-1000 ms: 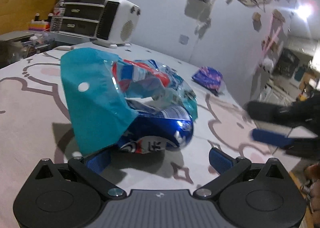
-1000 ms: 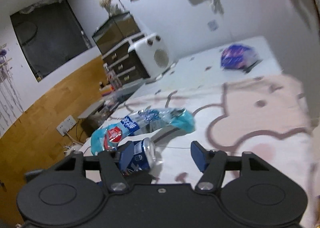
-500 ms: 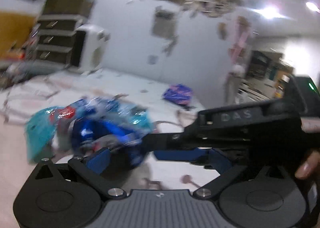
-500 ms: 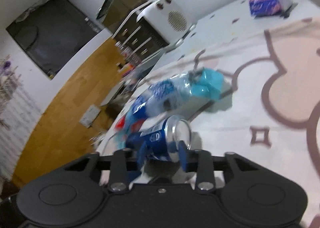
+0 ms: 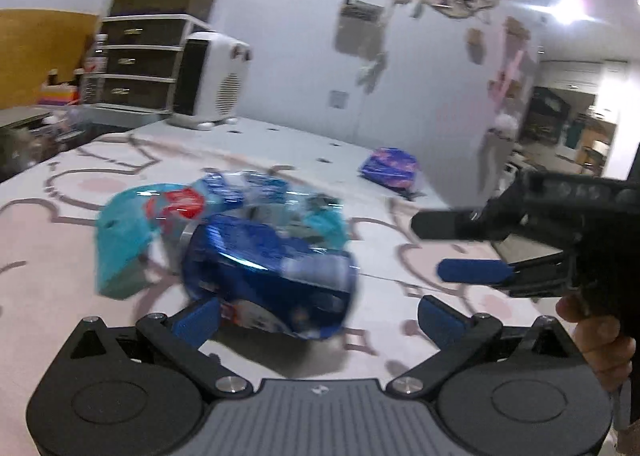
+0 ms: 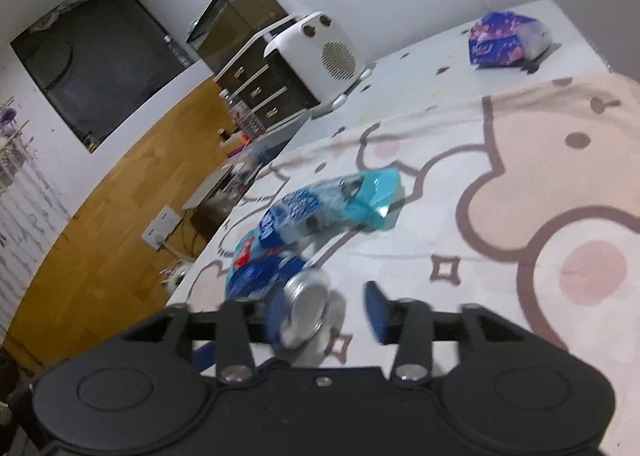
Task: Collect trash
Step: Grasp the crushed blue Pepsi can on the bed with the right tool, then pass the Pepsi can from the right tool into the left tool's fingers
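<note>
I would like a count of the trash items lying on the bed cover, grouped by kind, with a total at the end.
Drink cans: 1, the blue can near the grippers.
Plastic wrappers: 1, the teal and blue wrapper just behind the can.
Purple packets: 1, the purple packet far off near the wall.
Total: 3

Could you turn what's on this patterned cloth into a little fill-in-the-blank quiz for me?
1. The crushed can lying near both grippers is mostly ____ in colour.
2. The teal plastic wrapper lies right ____ the can, farther from the grippers.
3. The white heater stands at the far edge, beside a set of ____.
4. The right gripper has its jaws opening, and the thing between them is the ____.

Missing words: blue; behind; drawers; can
</note>
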Action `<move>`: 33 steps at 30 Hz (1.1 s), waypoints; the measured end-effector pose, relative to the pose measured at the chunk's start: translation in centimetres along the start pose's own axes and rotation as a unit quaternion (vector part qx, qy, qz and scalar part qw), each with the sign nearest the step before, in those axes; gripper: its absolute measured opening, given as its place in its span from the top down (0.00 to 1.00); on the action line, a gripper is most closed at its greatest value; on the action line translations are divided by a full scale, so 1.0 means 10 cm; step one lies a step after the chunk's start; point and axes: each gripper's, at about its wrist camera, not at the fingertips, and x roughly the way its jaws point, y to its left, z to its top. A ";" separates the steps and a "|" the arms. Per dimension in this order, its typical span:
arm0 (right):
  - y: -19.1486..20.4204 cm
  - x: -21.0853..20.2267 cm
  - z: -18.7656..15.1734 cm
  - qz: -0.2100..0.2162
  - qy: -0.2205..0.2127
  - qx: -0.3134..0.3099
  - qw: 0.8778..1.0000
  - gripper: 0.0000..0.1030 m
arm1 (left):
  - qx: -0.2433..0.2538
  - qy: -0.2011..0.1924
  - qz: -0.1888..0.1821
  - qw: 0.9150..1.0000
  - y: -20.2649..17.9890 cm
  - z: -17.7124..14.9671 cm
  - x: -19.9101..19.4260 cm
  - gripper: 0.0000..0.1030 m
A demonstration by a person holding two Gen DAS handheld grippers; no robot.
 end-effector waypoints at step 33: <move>-0.09 -0.29 -0.26 0.036 0.079 -0.024 0.996 0.54 | 0.136 0.017 -0.166 0.977 -0.62 -0.18 -0.32 0.00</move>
